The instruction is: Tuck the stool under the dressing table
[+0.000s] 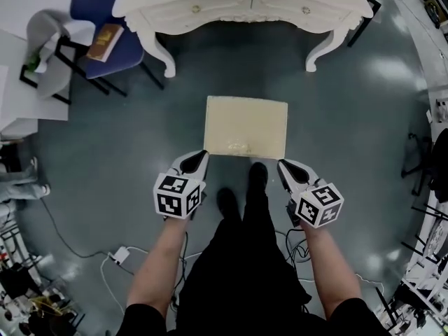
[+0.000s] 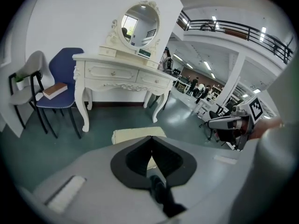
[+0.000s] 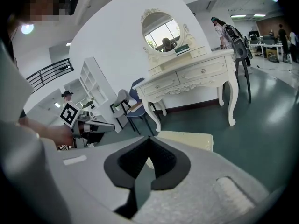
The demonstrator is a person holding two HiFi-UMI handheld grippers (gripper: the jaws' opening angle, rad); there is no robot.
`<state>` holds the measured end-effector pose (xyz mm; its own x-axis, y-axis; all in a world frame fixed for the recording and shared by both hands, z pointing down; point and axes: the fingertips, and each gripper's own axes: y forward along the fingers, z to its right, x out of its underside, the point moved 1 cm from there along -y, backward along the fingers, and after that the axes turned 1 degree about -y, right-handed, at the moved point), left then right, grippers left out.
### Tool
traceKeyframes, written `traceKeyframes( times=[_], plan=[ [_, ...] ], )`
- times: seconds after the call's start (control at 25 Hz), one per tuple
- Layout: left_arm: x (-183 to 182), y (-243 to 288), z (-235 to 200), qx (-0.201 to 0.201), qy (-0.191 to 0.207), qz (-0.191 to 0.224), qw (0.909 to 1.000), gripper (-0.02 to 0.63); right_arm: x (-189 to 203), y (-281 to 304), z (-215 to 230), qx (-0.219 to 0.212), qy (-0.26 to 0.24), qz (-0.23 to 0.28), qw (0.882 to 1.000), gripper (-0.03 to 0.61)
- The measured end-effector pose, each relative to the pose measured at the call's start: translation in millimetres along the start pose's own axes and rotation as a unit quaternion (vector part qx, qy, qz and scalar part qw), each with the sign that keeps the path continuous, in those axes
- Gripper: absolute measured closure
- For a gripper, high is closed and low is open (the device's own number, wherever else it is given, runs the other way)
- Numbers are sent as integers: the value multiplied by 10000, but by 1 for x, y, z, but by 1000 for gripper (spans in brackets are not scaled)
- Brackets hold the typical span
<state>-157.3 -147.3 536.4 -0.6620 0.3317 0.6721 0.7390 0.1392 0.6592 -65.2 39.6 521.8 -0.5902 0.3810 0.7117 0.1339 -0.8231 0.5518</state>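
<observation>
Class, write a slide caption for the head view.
Shut left gripper and right gripper at the near corners of the cream rectangular stool, short of the white carved dressing table.

Probably lab hall: mezzanine railing [image 2: 243,31], floor cables [image 1: 61,235], distant desks [image 3: 270,42].

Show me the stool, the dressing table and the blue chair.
stool [image 1: 246,125], head view, seat top.
dressing table [image 1: 225,10], head view, drawer front.
blue chair [image 2: 65,67], left gripper view, backrest.
</observation>
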Motion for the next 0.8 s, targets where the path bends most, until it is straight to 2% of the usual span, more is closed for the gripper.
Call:
traceKeyframes(
  times=[0.2, 0.44, 0.6, 0.8],
  plan=[
    [39, 36, -16, 19, -91, -199, 9998, 563, 36, 30, 24, 3, -75, -284, 9996, 572],
    [92, 75, -33, -6, -173, -458, 9988, 530, 83, 63, 48, -13, -165, -651, 9977, 503],
    [122, 102, -49, -65, -274, -676, 9973, 458, 108, 83, 74, 313, -251, -757, 9963, 439],
    [155, 135, -72, -256, -67, -935, 9953, 388, 143, 104, 112, 763, -186, -917, 9927, 371]
  ],
)
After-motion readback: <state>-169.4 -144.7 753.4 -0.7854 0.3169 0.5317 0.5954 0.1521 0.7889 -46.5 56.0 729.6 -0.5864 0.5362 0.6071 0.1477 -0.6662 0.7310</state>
